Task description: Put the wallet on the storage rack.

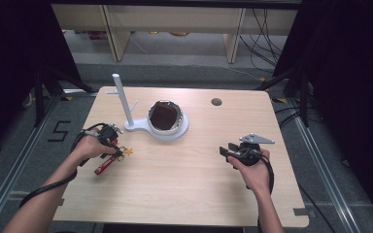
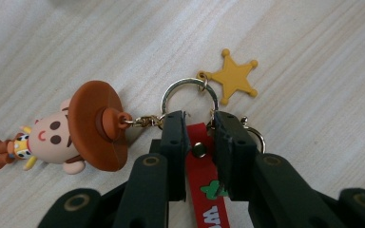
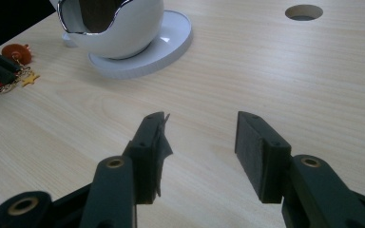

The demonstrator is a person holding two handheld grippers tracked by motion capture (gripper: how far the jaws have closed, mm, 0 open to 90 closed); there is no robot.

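- Left hand-held gripper [image 2: 198, 124] pinches the red strap [image 2: 208, 180] of a keychain, pads pressed against its sides just below the gold key ring [image 2: 188, 90]
- keychain [image 1: 110, 159] lies on the wooden surface [image 1: 184, 179] at its left side, near the white stand [image 1: 167, 127]
- a cowboy figure [image 2: 71, 130] and a yellow star charm [image 2: 235, 78] hang off the ring, both flat on the wood
- right hand-held gripper [image 3: 200, 133] hovers with jaws spread, nothing between them, well apart from the keychain
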